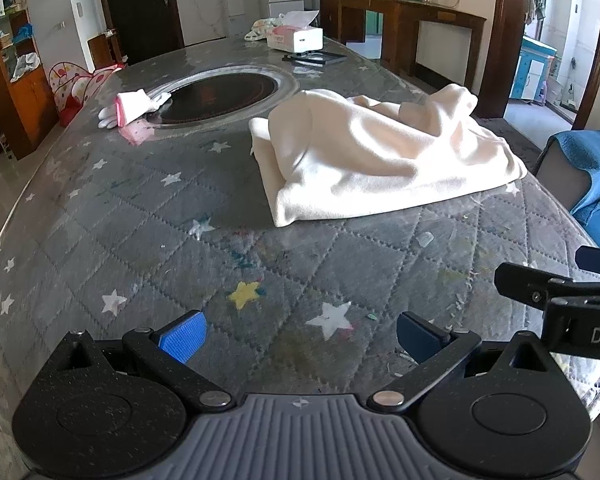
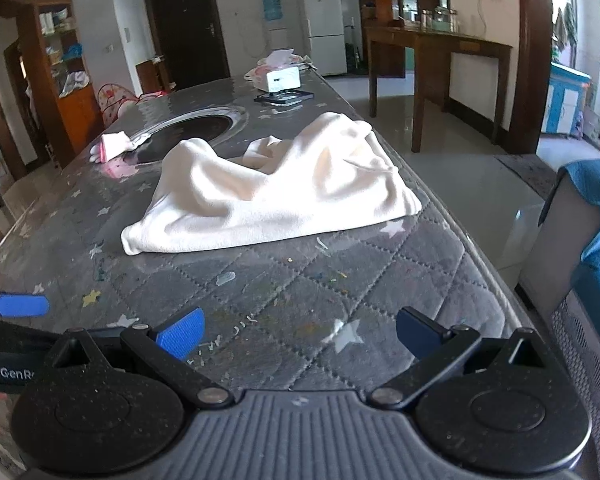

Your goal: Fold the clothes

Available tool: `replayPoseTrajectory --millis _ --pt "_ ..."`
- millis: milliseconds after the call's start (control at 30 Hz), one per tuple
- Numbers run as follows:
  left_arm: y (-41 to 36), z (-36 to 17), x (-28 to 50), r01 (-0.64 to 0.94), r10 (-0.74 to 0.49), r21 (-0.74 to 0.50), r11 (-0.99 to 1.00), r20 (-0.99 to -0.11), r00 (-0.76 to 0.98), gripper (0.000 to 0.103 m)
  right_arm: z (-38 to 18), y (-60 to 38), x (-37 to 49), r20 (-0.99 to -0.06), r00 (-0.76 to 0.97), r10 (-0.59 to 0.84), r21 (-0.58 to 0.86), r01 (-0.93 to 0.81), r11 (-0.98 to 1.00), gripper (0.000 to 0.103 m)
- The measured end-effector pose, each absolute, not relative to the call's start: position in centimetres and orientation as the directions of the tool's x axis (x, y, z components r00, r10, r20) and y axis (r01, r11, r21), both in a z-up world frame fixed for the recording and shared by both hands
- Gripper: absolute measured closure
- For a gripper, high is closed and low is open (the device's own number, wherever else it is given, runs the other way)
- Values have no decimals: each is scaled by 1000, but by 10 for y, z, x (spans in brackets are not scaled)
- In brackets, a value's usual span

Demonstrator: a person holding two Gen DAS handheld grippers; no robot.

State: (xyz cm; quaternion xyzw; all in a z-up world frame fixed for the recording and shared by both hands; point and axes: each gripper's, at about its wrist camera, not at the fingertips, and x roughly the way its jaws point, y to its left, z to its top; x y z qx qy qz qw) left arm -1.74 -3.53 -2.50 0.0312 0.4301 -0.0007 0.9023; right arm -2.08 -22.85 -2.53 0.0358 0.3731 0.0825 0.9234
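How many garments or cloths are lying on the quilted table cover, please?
2: a cream cloth, crumpled at mid-table toward the right edge, and a white glove with a pink cuff at the dark round inset's left rim. More could hide under the cloth.

So the surface (image 1: 140, 240) has a grey quilted cover with little stars, plus a dark round inset (image 1: 220, 96) in the middle. White gloves with a pink cuff (image 1: 130, 110) lie at its edge. Tissue box (image 1: 296, 37) and a black frame (image 1: 314, 58) sit at the far end. Blue chair (image 2: 596, 220) off to one side.
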Motion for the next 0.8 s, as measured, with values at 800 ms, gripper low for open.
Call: replayPoseTrajectory --millis 800 --pt "-31 -37 -4 -1 15 18 1000 -816 578 0 -36 -226 -8 -711 682 171 139 -102 985 0"
